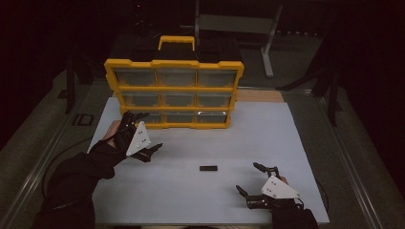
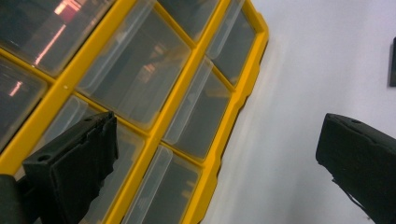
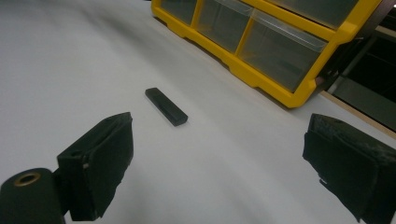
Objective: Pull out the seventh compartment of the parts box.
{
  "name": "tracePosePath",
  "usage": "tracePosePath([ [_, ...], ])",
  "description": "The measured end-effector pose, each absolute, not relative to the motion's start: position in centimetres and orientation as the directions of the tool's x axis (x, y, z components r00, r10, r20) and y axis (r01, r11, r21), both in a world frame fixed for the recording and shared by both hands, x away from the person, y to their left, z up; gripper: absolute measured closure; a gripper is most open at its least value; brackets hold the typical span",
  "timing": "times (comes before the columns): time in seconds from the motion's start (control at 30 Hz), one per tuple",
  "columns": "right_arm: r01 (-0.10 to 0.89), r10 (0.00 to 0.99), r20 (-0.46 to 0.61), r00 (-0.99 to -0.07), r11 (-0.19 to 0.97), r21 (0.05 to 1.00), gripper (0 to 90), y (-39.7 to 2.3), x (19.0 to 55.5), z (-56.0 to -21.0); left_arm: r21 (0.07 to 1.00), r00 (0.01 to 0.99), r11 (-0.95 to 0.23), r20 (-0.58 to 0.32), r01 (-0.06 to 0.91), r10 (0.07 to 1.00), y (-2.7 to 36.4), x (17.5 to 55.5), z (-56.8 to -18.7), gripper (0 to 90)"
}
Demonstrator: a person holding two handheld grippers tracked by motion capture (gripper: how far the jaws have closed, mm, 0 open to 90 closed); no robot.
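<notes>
Right now my right tool point(image 1: 252, 179) hangs low over the bench point(image 1: 191, 200) with its jaws spread wide and nothing between them. Just ahead of it, slightly to the left in the right gripper view, lies the small black bar point(image 3: 166, 106), flat on the white surface and touching nothing else. I judge it light, rigid and thin, probably smooth plastic, so it could skate on the bench if I nudge one end. Best hold looks to be across its narrow width near the middle, jaws coming down on the two long edges; its low profile means my pads must almost scrape the surface to catch it.

My left tool point(image 1: 143, 135) is farther off, also gaping and empty, one jaw in front of the bottom-left drawer of the yellow organiser point(image 1: 174, 92), the other out over bare bench. Whether that jaw touches the drawer front I cannot tell.

Beyond the bar, the organiser stands upright with its clear drawers point(image 2: 135, 70) shut, well apart from the bar. Nothing blocks my right tool's path; only the left tool's elbow room beside the cabinet is tight. Past the bench a metal frame point(image 1: 267, 43) stands in the dark.
</notes>
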State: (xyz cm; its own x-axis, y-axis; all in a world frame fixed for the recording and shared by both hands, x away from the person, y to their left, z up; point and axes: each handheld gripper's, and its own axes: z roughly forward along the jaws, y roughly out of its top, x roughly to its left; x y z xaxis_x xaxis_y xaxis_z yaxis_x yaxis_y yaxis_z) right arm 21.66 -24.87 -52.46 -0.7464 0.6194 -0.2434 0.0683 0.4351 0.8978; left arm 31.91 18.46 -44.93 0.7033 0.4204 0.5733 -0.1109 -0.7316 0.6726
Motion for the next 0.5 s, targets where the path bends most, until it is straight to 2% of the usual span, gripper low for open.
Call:
tracePosePath([
  [0.5, 0.071, 0.62, -0.242, -0.747, 0.436, 0.897, 8.7, -24.9, 21.6, -52.5, 0.61, 0.667, -0.78, 0.64, -0.139, 0.381, 17.8, 32.9, -46.9, 0.0],
])
